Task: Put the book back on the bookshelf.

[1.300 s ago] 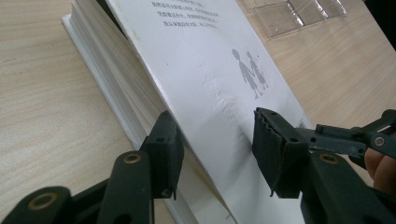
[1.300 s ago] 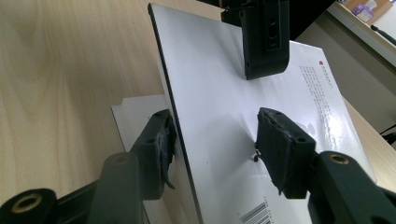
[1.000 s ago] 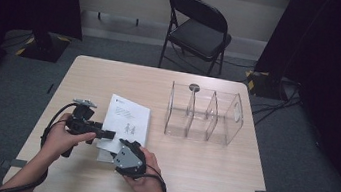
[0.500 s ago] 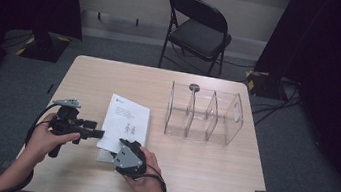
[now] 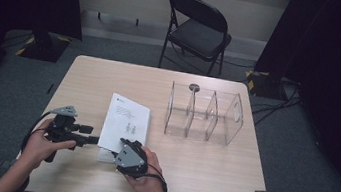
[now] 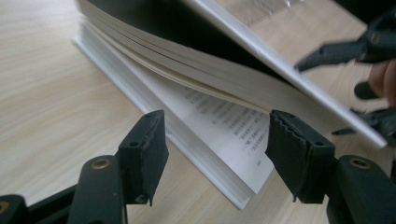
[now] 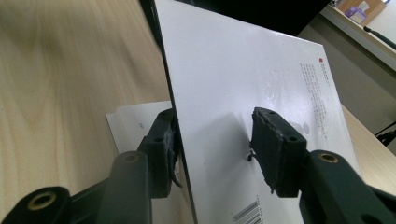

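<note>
Here the right tool (image 5: pixel 118 145) pinches the booklet's (image 5: pixel 127 122) lifted cover, hiding pages; left tool (image 5: pixel 92 140) spread, closing.

The table (image 5: pixel 207 182) is pale wood with a fine grain and a smooth, faintly satin top. On it, the book (image 5: pixel 126 125) is paper: its white cover (image 7: pixel 261 93) is glossy and catches the light, while the pages (image 6: pixel 224 121) under it are matt, cream at the edges. The organizer (image 5: pixel 205 113) right of the book is clear, shiny plastic. The left gripper (image 6: pixel 215 158) has matt black plastic jaws with rough, worn rubbery pads (image 6: pixel 149 149) and brass-coloured rivets; the right gripper (image 7: pixel 212 149) looks the same. Behind the table, the chair (image 5: pixel 198 26) has black metal and a dull padded seat.
</note>
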### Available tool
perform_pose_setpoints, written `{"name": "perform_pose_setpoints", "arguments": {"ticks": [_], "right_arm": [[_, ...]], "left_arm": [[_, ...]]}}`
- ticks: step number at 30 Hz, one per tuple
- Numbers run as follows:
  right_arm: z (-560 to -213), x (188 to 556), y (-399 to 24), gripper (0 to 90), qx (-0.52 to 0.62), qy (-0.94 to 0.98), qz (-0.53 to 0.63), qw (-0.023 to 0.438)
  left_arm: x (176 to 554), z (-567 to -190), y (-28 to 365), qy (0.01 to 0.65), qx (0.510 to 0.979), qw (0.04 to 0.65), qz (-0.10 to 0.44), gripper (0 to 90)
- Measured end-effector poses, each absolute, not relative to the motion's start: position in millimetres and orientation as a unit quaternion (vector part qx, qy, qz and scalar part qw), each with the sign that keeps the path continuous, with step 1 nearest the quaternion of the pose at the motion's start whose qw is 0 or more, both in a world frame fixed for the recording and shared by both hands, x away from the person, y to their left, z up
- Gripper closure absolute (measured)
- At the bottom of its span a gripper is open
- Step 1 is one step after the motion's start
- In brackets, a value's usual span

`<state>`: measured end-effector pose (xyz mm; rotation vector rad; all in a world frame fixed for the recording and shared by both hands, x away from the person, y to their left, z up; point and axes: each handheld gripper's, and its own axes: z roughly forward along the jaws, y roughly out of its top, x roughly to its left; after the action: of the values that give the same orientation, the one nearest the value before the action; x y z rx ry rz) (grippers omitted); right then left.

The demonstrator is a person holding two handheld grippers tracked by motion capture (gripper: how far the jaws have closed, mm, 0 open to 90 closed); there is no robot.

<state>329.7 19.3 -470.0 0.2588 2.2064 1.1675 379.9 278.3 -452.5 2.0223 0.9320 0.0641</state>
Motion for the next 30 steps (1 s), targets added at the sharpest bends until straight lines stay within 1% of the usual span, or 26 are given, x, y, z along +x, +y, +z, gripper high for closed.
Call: {"name": "perform_pose_setpoints", "arguments": {"ticks": [4,5,7,12,13,14,15,16,19,20,23,25,26,27,28,29,30], "right_arm": [[-469,330,18,52.1,0.099,0.835,0.445,0.309],[-469,330,18,52.1,0.099,0.835,0.445,0.309],[-470,330,17,51.9,0.096,0.835,0.444,0.310],[-471,330,17,51.4,0.096,0.833,0.448,0.310],[-471,330,17,50.8,0.095,0.833,0.448,0.311],[-473,331,16,47.6,0.100,0.832,0.452,0.306],[-473,331,16,47.6,0.100,0.832,0.452,0.306],[-475,333,15,44.2,0.107,0.832,0.454,0.300],[-477,334,15,43.2,0.110,0.832,0.453,0.301],[-478,334,15,41.6,0.107,0.831,0.452,0.306],[-480,334,15,39.8,0.111,0.830,0.452,0.309],[-481,334,16,41.1,0.112,0.829,0.450,0.312],[-478,332,17,47.5,0.101,0.831,0.443,0.321],[-478,332,17,47.5,0.101,0.831,0.443,0.321],[-473,332,17,50.5,0.098,0.836,0.436,0.319],[-473,332,17,50.5,0.098,0.836,0.436,0.319],[-468,331,16,54.0,0.097,0.838,0.431,0.318]], "left_arm": [[384,-465,260,0.359,0.826,0.434,0.027,37.6],[384,-465,260,0.359,0.826,0.434,0.027,37.6],[384,-466,254,0.347,0.829,0.436,0.047,37.9],[383,-466,252,0.337,0.833,0.435,0.057,40.9],[383,-466,252,0.335,0.835,0.433,0.057,40.9],[383,-466,252,0.334,0.835,0.434,0.056,43.3],[382,-466,252,0.332,0.836,0.432,0.058,43.3],[381,-466,250,0.338,0.840,0.421,0.055,45.8],[380,-466,249,0.339,0.840,0.420,0.054,48.0],[380,-466,248,0.338,0.842,0.417,0.053,50.6],[379,-465,247,0.333,0.844,0.417,0.060,51.9],[379,-465,247,0.331,0.845,0.416,0.062,52.8],[379,-465,248,0.328,0.842,0.424,0.066,52.5],[379,-465,248,0.328,0.842,0.424,0.066,51.9],[379,-464,248,0.328,0.835,0.437,0.067,50.0],[379,-464,248,0.328,0.835,0.437,0.067,47.8],[379,-463,248,0.323,0.834,0.441,0.074,45.6]]}}
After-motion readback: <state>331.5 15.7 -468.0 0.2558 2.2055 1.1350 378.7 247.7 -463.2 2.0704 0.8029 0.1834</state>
